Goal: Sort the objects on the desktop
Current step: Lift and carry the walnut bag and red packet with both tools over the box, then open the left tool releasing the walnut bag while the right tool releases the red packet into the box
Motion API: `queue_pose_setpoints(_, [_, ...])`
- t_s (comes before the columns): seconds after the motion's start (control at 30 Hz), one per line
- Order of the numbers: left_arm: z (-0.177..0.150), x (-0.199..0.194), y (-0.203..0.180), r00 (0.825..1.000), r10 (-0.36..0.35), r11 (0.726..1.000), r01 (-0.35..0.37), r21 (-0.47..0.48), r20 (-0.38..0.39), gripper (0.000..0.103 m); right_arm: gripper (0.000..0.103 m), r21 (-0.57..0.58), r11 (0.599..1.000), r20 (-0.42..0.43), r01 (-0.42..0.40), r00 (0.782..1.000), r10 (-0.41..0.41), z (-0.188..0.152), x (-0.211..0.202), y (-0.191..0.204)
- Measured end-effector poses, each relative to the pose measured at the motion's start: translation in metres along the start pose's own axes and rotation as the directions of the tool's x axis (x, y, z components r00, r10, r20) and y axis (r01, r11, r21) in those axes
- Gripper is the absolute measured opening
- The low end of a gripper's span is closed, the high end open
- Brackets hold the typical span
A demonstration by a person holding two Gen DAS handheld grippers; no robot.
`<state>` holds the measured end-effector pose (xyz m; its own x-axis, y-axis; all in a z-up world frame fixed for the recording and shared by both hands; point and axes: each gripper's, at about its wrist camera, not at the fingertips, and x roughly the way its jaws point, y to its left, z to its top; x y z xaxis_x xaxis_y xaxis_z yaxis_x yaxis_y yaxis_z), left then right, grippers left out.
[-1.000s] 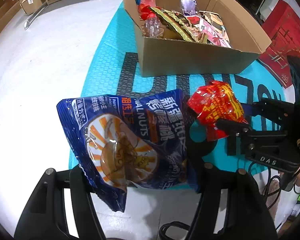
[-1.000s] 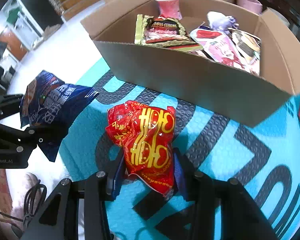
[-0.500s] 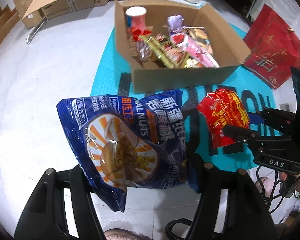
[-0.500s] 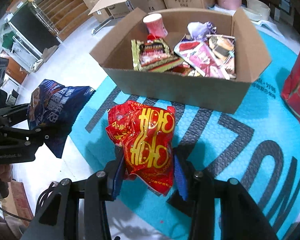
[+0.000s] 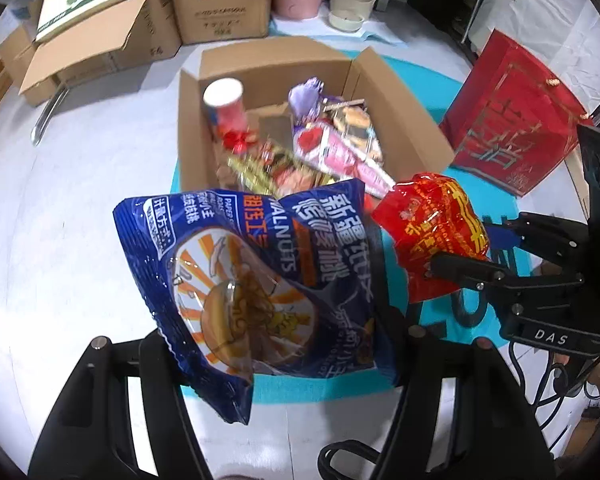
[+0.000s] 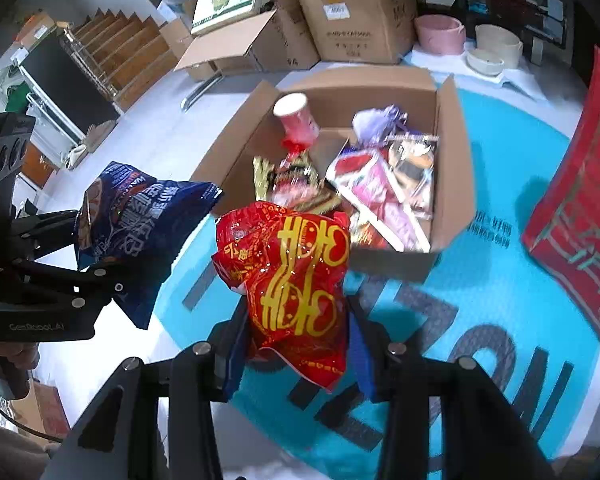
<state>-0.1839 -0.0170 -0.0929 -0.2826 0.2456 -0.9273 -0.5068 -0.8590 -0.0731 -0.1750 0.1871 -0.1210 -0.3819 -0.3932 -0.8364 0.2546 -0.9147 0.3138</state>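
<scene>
Blue walnut bag (image 5: 260, 280), held in the air by its lower part between the two fingers of the left claw (image 5: 284, 344), which is closed on it; the bag stands upright and slightly crumpled, printed face toward the left wrist camera. Red sweet bag (image 6: 296, 284), clamped at its lower half between the blue pads (image 6: 236, 344) of the right claw (image 6: 296, 344), likewise clear of the floor. The two bags hang side by side, near each other but apart. Both claws point steeply downward and forward. Just beyond the bags stands an open cardboard box (image 5: 400, 120) on a turquoise mat (image 6: 480, 300) with dark lettering; the box holds a pink paper cup (image 5: 228, 106), a lilac pouch (image 5: 306, 98) and several flat snack packets (image 6: 380, 196). Right of the box, a red gift bag (image 5: 512, 112) lies on the mat's edge. Behind, on the pale floor: stacked cartons (image 6: 356, 20), a pink tub (image 6: 440, 34) and cream bowls (image 6: 496, 46).
</scene>
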Motion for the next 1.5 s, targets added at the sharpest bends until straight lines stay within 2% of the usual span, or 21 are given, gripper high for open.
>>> queue_pose_setpoints(0.5, [0.08,0.027,0.009,0.998,0.019,1.0,-0.02,0.019,0.067,0.063,0.045,0.018,0.999,0.054,0.03,0.998,-0.031,0.073,0.009,-0.032])
queue_pose_setpoints(0.63, [0.094,0.038,0.017,0.996,0.026,1.0,-0.027,0.01,0.087,0.063,0.045,0.044,0.999,0.059,0.009,0.998,-0.012,0.095,0.02,-0.042])
queue_pose_setpoints(0.8, [0.114,0.054,0.025,0.996,0.0,1.0,0.001,-0.017,0.094,0.063,0.045,0.027,0.999,0.066,0.025,0.997,-0.027,0.121,0.033,-0.049])
queue_pose_setpoints(0.9, [0.123,0.063,0.024,0.995,0.007,1.0,-0.005,-0.015,0.103,0.063,0.045,0.021,0.999,0.055,0.044,0.997,-0.045,0.134,0.046,-0.053])
queue_pose_setpoints(1.13, [0.135,0.098,0.027,0.997,0.018,0.999,-0.016,-0.035,0.068,0.063,0.045,0.029,0.995,0.005,0.091,0.996,-0.091,0.145,0.075,-0.067])
queue_pose_setpoints(1.27, [0.134,0.115,0.023,0.998,0.052,0.998,-0.051,-0.022,0.048,0.064,0.046,0.017,0.993,-0.026,0.115,0.993,-0.114,0.141,0.086,-0.07])
queue_pose_setpoints(1.33, [0.132,0.12,0.022,0.997,0.067,0.998,-0.067,-0.016,0.04,0.064,0.047,0.014,0.992,-0.037,0.124,0.992,-0.123,0.139,0.09,-0.07])
queue_pose_setpoints(1.4, [0.131,0.124,0.021,0.996,0.083,0.996,-0.082,-0.015,0.032,0.065,0.053,0.011,0.991,-0.045,0.135,0.99,-0.135,0.136,0.094,-0.071])
queue_pose_setpoints(1.47, [0.13,0.129,0.022,0.996,0.092,0.995,-0.092,-0.027,0.014,0.068,0.054,0.006,0.989,-0.052,0.151,0.987,-0.15,0.135,0.097,-0.071])
queue_pose_setpoints(1.5, [0.13,0.131,0.024,0.997,0.082,0.996,-0.082,-0.038,0.001,0.073,0.054,0.002,0.987,-0.047,0.159,0.986,-0.159,0.135,0.097,-0.071])
